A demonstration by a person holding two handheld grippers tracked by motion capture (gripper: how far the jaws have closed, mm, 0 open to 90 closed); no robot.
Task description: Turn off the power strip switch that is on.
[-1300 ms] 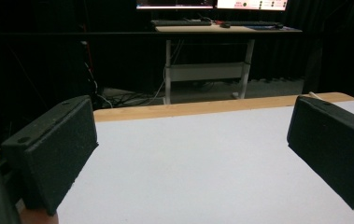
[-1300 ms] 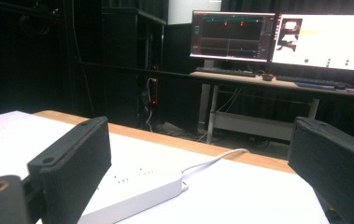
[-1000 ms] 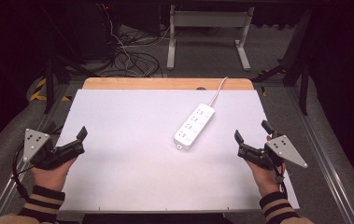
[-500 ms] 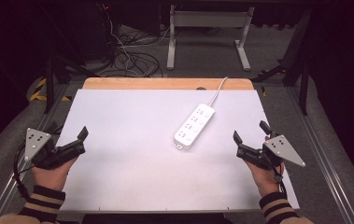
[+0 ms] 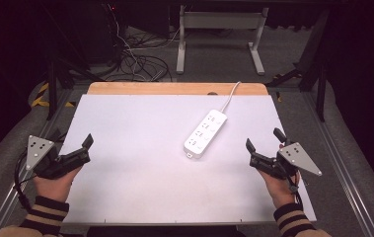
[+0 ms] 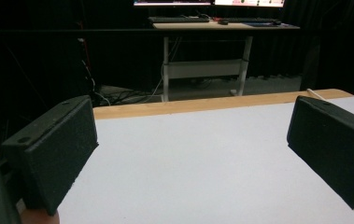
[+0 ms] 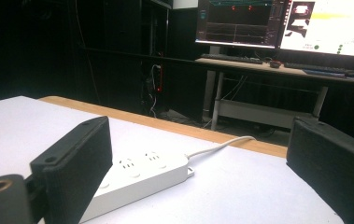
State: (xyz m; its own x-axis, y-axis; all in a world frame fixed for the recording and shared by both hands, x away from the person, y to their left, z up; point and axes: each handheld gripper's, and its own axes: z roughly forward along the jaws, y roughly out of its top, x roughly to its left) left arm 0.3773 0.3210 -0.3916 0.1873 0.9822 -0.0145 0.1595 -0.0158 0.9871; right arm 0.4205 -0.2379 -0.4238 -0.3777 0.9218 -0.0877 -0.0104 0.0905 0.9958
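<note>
High view: white power strip [image 5: 205, 134] lies diagonally right of center on the table [image 5: 135, 197]; left gripper [image 5: 78, 150] and right gripper [image 5: 263, 148] hover wide open, empty, near edges. Left gripper view: bare table between jaws. Right gripper view: strip just ahead, so I'd approach square to its long sides, clear of the cord [image 7: 221, 145].

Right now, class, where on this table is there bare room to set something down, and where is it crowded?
Bare: the wide white stretch between the left claw and the power strip, and the near strip between both claws. Crowded: the right side, where the power strip lies diagonally near the right claw, its cord running off the far edge.
</note>
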